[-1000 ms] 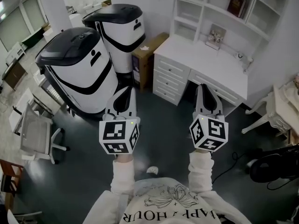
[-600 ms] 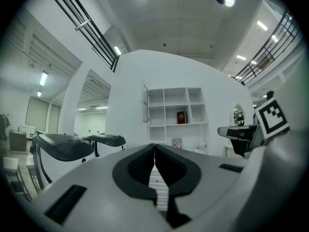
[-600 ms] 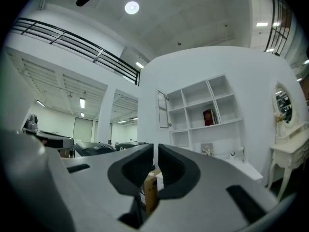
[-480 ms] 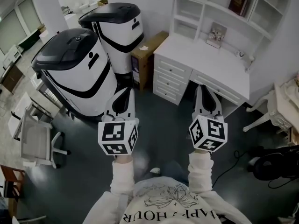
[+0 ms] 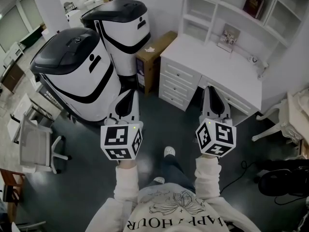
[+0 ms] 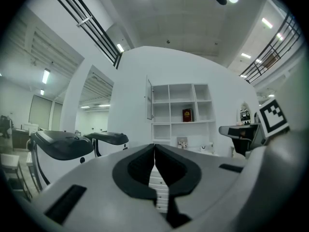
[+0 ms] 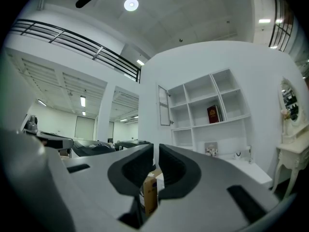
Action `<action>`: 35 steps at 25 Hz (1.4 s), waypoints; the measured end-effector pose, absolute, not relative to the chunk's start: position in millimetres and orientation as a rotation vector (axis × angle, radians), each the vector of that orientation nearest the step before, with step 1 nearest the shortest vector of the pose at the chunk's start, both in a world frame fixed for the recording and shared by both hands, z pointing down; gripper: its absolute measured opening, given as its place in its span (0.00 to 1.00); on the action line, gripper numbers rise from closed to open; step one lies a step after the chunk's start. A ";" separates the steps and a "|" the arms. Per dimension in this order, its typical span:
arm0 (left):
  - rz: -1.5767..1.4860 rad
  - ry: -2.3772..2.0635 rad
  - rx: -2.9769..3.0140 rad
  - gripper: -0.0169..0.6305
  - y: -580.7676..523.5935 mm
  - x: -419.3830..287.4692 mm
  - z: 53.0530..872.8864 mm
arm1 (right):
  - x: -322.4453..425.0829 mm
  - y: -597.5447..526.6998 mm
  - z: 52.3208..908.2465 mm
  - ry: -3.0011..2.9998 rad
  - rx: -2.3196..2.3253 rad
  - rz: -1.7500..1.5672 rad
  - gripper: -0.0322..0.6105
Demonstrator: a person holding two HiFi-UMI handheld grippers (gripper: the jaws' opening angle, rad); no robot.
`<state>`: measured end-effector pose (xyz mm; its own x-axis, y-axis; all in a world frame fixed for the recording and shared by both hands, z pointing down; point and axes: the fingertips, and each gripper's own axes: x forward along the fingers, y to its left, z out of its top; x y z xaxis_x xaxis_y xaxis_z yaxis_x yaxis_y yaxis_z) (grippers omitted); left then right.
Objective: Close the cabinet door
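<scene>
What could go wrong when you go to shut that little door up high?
The open door sits high beside the top shelves, and the desk stands in front, so the reach might fall short. Leaning over the desk could also knock the picture frame standing on it.

This is a large open lab or showroom hall, not a home. A white counter with drawers and white open wall shelves form a mock study corner. Beside it stand two bulky white-and-black machines and a grey swivel office chair, under a black-railed mezzanine.
</scene>
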<state>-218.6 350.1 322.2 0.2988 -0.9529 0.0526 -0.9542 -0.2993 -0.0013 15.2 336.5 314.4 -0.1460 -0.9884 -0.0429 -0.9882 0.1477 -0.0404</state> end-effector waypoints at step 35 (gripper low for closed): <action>0.080 -1.972 2.391 0.03 66.2 -168.8 324.1 | 53.5 19.9 314.2 2.461 -1.867 0.003 0.09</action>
<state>-168.8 66.2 324.1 0.1897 -0.9796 0.0660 -0.9817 -0.1902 -0.0011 53.5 19.9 314.2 -0.2684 -0.9623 -0.0431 -0.9624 0.2698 -0.0299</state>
